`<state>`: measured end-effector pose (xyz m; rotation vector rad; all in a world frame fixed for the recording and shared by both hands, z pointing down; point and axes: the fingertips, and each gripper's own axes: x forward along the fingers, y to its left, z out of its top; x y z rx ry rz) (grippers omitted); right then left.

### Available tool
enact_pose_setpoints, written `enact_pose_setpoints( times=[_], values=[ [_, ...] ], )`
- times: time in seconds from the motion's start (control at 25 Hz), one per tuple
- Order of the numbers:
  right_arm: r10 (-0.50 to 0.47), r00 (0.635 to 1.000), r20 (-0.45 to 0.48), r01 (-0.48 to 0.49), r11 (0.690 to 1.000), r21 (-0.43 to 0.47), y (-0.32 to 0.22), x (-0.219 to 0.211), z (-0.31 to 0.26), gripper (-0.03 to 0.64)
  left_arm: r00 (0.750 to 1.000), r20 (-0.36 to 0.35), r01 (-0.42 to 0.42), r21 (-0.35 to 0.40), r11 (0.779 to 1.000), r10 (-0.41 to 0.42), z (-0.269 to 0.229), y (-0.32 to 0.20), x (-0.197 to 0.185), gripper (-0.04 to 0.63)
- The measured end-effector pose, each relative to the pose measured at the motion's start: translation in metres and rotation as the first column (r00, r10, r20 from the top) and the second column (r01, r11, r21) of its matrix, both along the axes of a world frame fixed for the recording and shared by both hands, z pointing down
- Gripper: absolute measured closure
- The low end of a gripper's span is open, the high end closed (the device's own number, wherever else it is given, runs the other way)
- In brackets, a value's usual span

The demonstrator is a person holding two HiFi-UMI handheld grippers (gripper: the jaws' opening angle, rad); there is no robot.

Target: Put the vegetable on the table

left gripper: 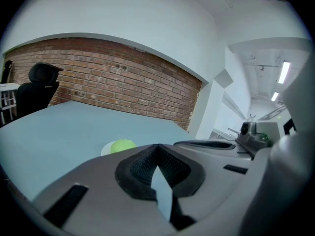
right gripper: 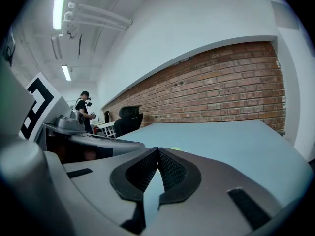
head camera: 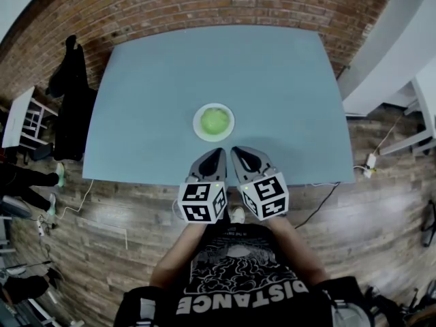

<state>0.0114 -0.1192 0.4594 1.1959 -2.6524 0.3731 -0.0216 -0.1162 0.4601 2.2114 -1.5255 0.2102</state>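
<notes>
Holding my left claw and right claw closed on nothing, I see the vegetable on a plate on the counter: either delivered, or awaiting lifting off

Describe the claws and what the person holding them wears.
The left claw and right claw are smooth grey shells that taper to a point. Both are lined inside with black ribbed pads. Each carries a white cube printed with black square markers. The person wears a black T-shirt with white print.

A black chair stands near the brick wall.
</notes>
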Motion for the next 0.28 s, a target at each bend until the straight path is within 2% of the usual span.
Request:
enact_pose_setpoints(
  times=[0.28],
  values=[
    [0.0, 1.0, 0.002, 0.0, 1.0, -0.006, 0.002, 0.0019, 0.0026, 0.607, 1.0, 0.006, 0.005, -0.003, 1.0, -0.005, 0.0024, 0.0012, -0.0001, 0.595]
  ],
)
